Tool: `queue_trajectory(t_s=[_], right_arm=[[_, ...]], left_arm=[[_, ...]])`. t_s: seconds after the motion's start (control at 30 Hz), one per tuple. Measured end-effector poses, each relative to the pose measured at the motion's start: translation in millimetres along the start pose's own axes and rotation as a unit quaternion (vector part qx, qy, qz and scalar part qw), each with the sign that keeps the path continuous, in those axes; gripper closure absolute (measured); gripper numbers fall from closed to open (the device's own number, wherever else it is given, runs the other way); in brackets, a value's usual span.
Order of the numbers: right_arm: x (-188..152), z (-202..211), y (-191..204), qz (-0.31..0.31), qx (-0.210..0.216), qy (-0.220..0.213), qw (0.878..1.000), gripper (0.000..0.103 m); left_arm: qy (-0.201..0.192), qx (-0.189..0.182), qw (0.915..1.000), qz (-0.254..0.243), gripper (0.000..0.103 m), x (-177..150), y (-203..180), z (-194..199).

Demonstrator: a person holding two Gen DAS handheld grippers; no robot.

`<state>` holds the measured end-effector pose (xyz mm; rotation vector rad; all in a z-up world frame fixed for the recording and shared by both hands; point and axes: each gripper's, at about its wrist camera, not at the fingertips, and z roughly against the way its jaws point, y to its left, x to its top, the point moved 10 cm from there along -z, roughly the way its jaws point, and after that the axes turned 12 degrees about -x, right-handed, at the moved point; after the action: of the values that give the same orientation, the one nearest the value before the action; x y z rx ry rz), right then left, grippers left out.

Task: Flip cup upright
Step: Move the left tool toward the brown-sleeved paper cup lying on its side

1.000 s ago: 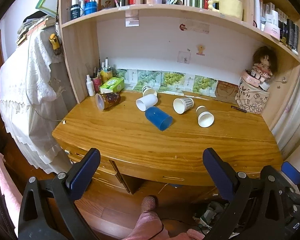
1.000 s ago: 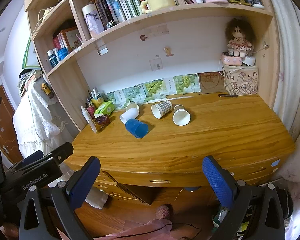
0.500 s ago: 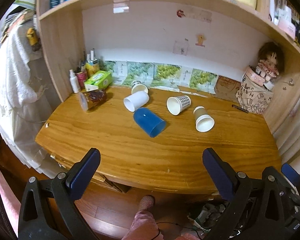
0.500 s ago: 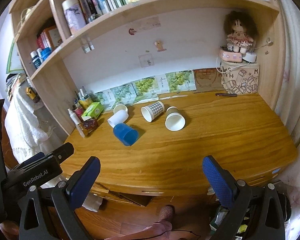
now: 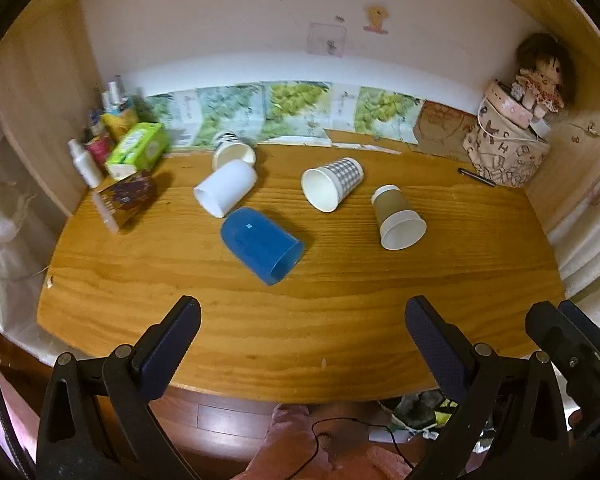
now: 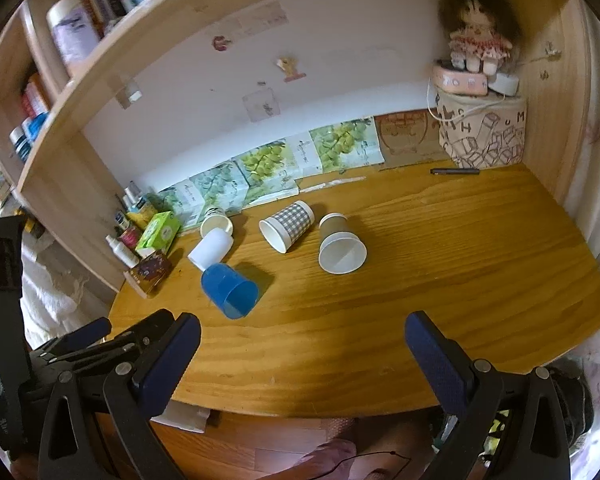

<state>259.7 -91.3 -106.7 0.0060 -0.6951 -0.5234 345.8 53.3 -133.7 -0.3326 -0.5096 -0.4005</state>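
Note:
Several cups lie on their sides on the wooden desk (image 5: 340, 312): a blue plastic cup (image 5: 260, 245) (image 6: 229, 290), a white cup (image 5: 225, 193) (image 6: 211, 249), a checked paper cup (image 5: 332, 189) (image 6: 287, 225), a brown paper cup (image 5: 398, 217) (image 6: 340, 245), and a patterned cup (image 5: 233, 149) (image 6: 216, 221) near the back. My left gripper (image 5: 300, 332) is open and empty over the desk's front edge, short of the blue cup. My right gripper (image 6: 300, 340) is open and empty, also at the front edge.
A green box (image 5: 138, 150), small bottles (image 5: 86, 162) and a dark patterned cup on its side (image 5: 126, 199) crowd the left back corner. A printed bag with a doll (image 5: 508, 148) stands back right, a pen (image 5: 476, 177) beside it. Shelf above the desk.
Both grippers have moved forward and closer to the desk; the cups look larger. Nothing on the desk has moved.

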Motion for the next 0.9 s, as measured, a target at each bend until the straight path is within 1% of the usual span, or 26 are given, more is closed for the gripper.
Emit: queue_trajectory(t_s=[0.2,0.43,0.57,0.67,0.8,0.87,0.9], right_arm=[[18.9,-30.8,0.1,-0.039,-0.018,0.035,0.998,0.001],[38.5,-65.2,-4.6,-0.108,-0.027,0.067,0.992,0.001],[48.7,-86.5,-9.5,-0.150,-0.034,0.085,0.984,0.001],[55.9,-101.0,-12.8,-0.184,-0.034,0.094,0.978,0.001],[63.2,-115.0,-18.4,-0.218,-0.041,0.095,0.970,0.001],[65.4,-118.8,-22.5,-0.226,-0.052,0.096,0.968,0.001],[66.8,-120.2,-25.7,-0.227,-0.061,0.095,0.967,0.001]], left_arm=[[0.038,-0.032,0.9983,-0.032,0.001,27.7,-1.4,-32.6],[0.078,-0.079,0.9910,-0.075,0.001,58.6,-5.7,-67.8],[0.104,-0.103,0.9844,-0.098,0.001,69.6,-6.8,-89.6],[0.127,-0.117,0.9792,-0.107,0.001,71.6,-6.5,-108.0],[0.169,-0.143,0.9700,-0.100,0.001,69.8,-9.9,-135.4],[0.184,-0.154,0.9662,-0.094,0.001,70.6,-13.2,-149.4],[0.185,-0.154,0.9660,-0.093,0.001,71.6,-14.3,-153.9]])
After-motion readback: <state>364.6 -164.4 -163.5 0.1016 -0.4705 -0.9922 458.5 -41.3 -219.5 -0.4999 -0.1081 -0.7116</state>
